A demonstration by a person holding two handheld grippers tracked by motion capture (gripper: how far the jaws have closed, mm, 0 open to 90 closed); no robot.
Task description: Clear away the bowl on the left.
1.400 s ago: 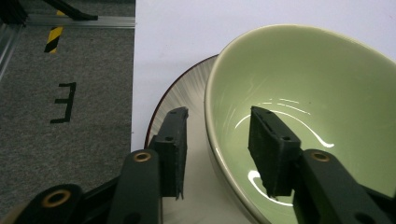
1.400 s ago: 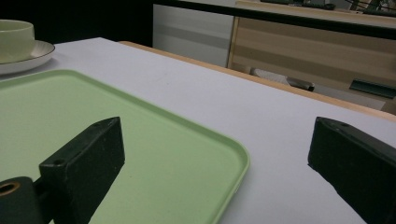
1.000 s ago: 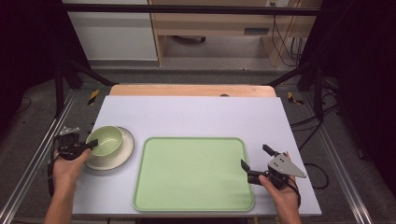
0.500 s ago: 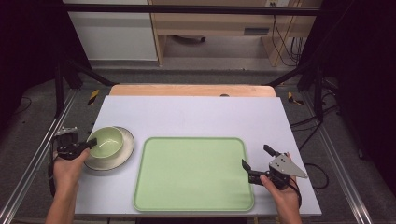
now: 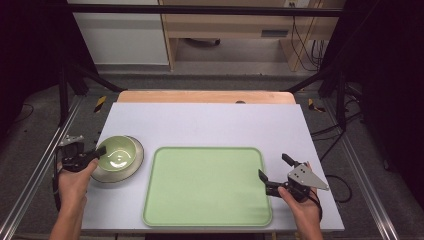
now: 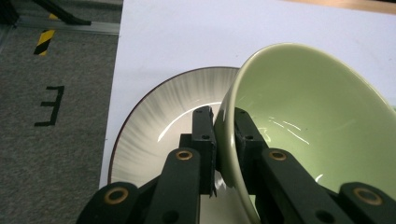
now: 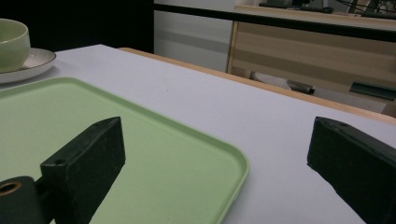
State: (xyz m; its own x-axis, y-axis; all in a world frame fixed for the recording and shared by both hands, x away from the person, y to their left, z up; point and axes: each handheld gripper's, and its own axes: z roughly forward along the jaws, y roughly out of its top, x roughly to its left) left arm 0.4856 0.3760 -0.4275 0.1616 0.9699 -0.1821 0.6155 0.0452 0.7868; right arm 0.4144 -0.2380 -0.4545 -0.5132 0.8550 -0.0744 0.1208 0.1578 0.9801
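- Left claw (image 5: 97, 152) is clamped tight on the bowl (image 5: 117, 152): in the left gripper view one jaw sits outside the rim, the other inside, the green wall pinched between them.
- The bowl (image 6: 317, 121) looks tipped in that claw, its open side facing up and away from the jaws.
- Under and beyond the jaws lies the plate (image 6: 159, 126), white with a dark edge; whether the bowl is touching it, I can't tell.
- Right claw (image 5: 276, 172) gapes wide and holds nothing, one jaw over the tray (image 5: 207, 186) edge, the other over bare table (image 5: 210, 122).
- From the right claw, the tray (image 7: 140, 154) corner sits between its jaws; bowl (image 7: 11, 37) and plate (image 7: 32, 63) are far off across the tray.
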